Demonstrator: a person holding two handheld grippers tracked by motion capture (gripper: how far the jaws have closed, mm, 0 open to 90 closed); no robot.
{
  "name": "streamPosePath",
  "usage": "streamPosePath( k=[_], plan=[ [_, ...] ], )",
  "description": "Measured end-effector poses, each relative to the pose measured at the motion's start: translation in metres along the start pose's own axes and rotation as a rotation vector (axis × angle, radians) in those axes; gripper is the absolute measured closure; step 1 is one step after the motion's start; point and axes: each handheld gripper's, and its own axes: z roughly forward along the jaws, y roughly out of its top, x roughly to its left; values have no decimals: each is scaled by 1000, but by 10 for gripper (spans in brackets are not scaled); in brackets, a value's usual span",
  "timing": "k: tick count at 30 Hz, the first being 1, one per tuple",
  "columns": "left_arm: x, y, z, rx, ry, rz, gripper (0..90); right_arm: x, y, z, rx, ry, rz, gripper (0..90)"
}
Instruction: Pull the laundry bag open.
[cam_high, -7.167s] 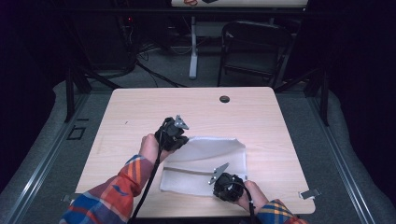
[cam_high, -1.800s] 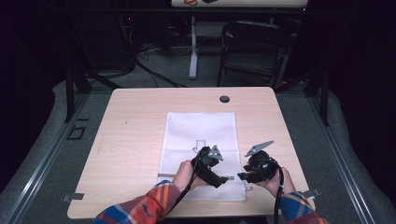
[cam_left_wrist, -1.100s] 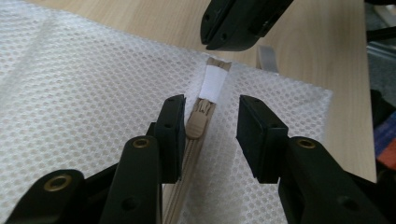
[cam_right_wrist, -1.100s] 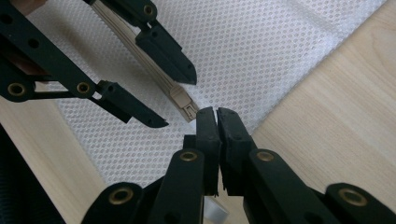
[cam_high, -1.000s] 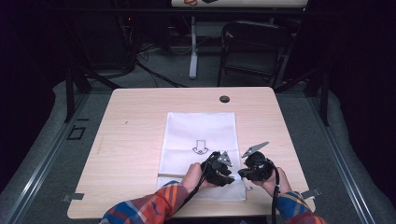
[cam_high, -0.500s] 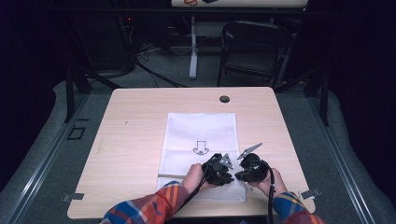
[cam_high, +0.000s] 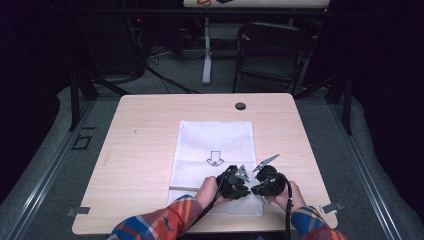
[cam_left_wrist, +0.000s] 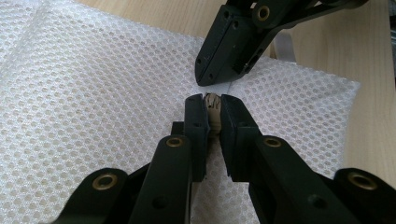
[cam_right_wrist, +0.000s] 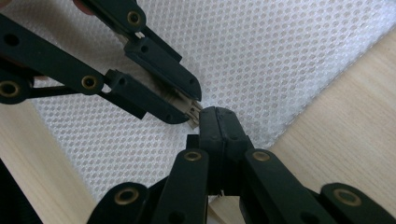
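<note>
Light wood table (cam_high: 150, 150), rounded corners, a round black cap (cam_high: 240, 106) near its far edge. Grey carpet floor around it; a dark folding chair (cam_high: 270, 50) and a white post (cam_high: 206, 50) behind, cables on the floor, room otherwise dark.

White mesh bag (cam_high: 215, 145) lies flat at table centre, a black arrow mark (cam_high: 215, 159) printed on it. Both grippers meet at its near right end. Left gripper (cam_left_wrist: 212, 103) has just been closing; its jaws now clamp a small beige zipper pull (cam_left_wrist: 213, 101). Right gripper (cam_right_wrist: 217, 114): jaws pressed together, tips pinching the mesh right beside the pull
</note>
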Motion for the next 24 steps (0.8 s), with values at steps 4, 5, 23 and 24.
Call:
streamPosePath(
  k=[4, 5, 23, 24],
  plan=[
    [-1, 1, -1, 10, 8, 6, 813, 3, -2, 3, -26, 6, 40, 900],
    [-1, 1, -1, 10, 9, 7, 813, 2, -2, 3, -16, -2, 24, 900],
    [-3, 0, -2, 4, 15, 48, 815, -2, -6, 2, -25, 13, 69, 900],
    [-3, 0, -2, 5, 15, 49, 815, -2, -6, 2, -31, 12, 67, 900]
  ],
)
